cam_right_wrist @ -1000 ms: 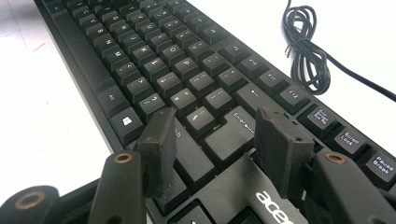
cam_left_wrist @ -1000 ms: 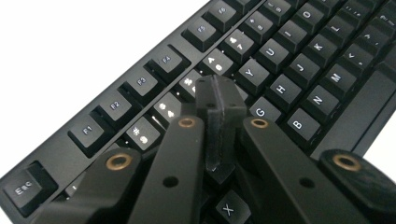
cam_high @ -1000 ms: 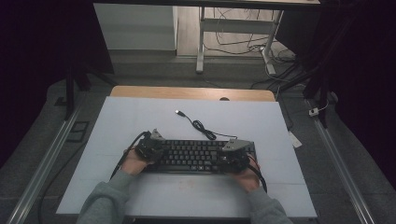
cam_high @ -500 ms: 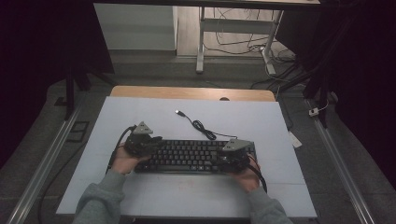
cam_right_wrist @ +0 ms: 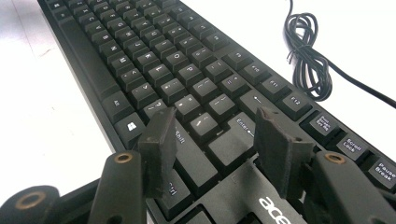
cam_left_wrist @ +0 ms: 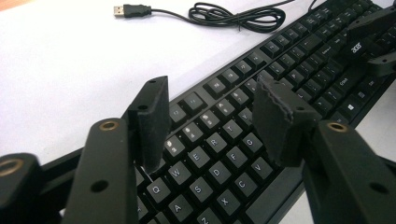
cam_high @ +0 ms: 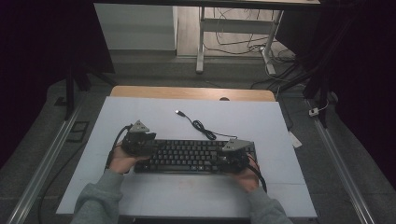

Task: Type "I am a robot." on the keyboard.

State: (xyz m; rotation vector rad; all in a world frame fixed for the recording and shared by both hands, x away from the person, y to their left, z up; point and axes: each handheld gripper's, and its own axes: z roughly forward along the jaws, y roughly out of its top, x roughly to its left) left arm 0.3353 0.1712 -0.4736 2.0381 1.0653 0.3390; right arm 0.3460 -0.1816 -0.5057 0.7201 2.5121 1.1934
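I see a black keyboard (cam_high: 189, 156) lying flat on the white table (cam_high: 140, 112), its long side running across my view, near the front edge. Its keys are dark with pale legends (Q, W, A, S are readable at its left end (cam_left_wrist: 205, 154); Enter and Shift at its right end (cam_right_wrist: 187, 93)). A silver logo sits on a plain panel at the right end. Behind the keyboard its black cable (cam_high: 201, 127) lies in a loose coil, the USB plug (cam_high: 179, 112) resting free farther back.
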